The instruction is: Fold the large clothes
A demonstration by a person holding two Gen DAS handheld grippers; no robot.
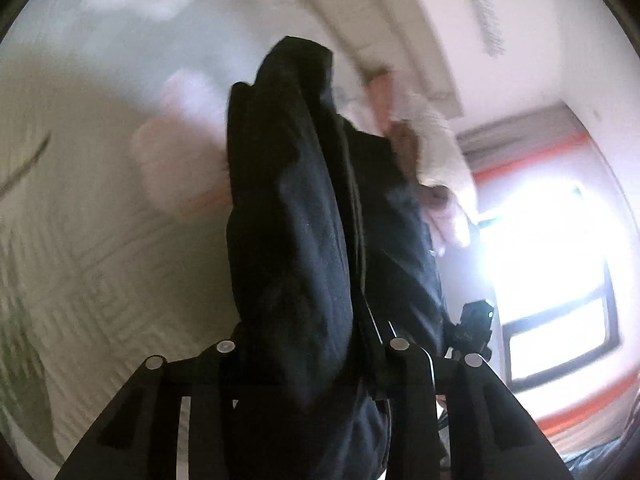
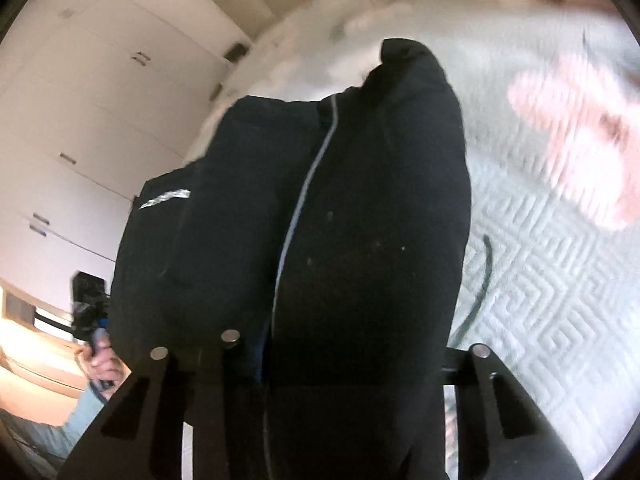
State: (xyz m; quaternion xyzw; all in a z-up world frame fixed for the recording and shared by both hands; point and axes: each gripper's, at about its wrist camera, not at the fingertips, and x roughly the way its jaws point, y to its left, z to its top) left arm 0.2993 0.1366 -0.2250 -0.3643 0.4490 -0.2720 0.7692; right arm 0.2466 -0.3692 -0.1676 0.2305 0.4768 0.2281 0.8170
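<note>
Inventory: 1 black garment (image 1: 304, 216), 2 grippers, namely the left gripper (image 1: 312, 364) and the right gripper (image 2: 320, 360), 1 white patterned bedspread (image 2: 540, 280), 1 window (image 1: 552, 272), and 1 white wardrobe (image 2: 92, 120).

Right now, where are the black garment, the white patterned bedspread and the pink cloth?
black garment (image 2: 360, 220): right wrist view, on its front by the grey piping.
white patterned bedspread (image 2: 540, 300): right wrist view, on bare quilting.
pink cloth (image 2: 576, 152): right wrist view, on its blurred middle.
</note>
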